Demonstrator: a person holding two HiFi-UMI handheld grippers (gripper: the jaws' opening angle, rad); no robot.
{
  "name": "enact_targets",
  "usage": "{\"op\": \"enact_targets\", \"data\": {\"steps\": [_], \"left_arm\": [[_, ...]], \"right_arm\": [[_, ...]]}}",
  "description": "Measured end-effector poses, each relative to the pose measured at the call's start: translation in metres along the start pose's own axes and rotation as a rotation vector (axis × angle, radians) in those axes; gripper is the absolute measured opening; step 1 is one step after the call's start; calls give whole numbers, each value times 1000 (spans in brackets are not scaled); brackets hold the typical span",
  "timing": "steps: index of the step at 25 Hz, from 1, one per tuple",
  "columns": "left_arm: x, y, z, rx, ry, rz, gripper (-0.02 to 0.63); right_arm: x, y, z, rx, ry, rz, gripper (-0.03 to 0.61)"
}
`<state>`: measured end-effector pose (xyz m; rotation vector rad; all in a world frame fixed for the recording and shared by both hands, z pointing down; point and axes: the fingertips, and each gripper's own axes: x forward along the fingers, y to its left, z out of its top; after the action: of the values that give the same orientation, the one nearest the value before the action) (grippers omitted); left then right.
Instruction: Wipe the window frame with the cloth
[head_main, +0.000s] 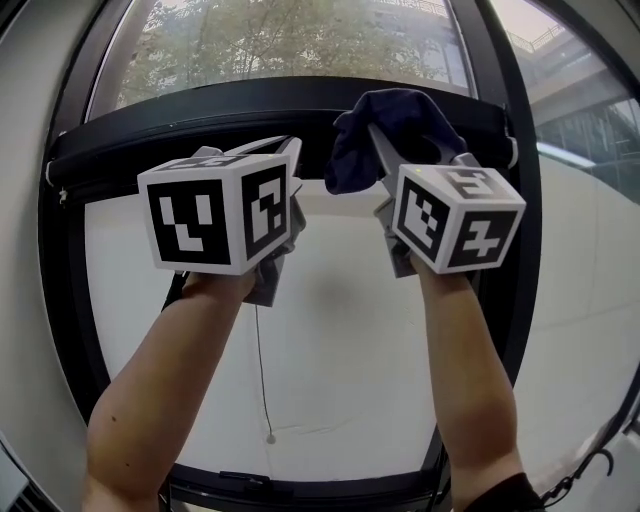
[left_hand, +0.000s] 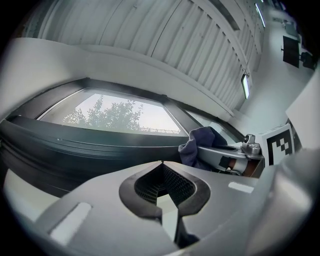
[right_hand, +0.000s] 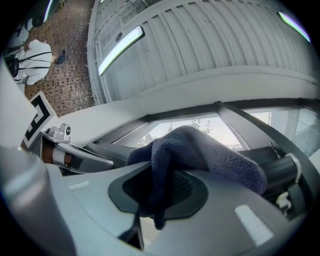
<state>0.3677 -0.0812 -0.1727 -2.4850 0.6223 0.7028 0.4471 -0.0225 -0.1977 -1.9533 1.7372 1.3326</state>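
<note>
A dark blue cloth (head_main: 375, 135) is bunched in my right gripper (head_main: 378, 135), whose jaws are shut on it; the cloth (right_hand: 200, 155) drapes over the jaw tips in the right gripper view. It is held up against the black horizontal bar of the window frame (head_main: 180, 135). My left gripper (head_main: 292, 145) is raised beside it at the same bar, jaws shut with nothing between them (left_hand: 162, 164). From the left gripper view the cloth (left_hand: 197, 145) and the right gripper show off to the right.
Black window frame uprights (head_main: 515, 250) stand on both sides, with a white roller blind (head_main: 340, 350) below the bar and its pull cord (head_main: 262, 380) hanging down. Trees show through the upper glass (head_main: 280, 40). A person in white (right_hand: 32, 62) is seen far off.
</note>
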Motion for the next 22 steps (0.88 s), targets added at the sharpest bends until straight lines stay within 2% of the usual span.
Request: {"op": "enact_targets", "data": {"steps": [7, 12, 16, 19, 22], "left_arm": [[19, -10, -3, -16, -21, 25, -6], [26, -23, -1, -68, -55, 20, -6], [35, -54, 2, -25, -60, 3, -6], [43, -93, 4, -33, -63, -14, -6], [46, -108, 6, -45, -66, -37, -6]], "right_arm": [[-13, -26, -2, -15, 9, -11, 64], [-27, -52, -5, -19, 6, -27, 64], [-46, -80, -5, -17, 5, -59, 64], [-73, -108, -4, -20, 11, -82, 64], [-79, -122, -5, -22, 22, -107, 64]]}}
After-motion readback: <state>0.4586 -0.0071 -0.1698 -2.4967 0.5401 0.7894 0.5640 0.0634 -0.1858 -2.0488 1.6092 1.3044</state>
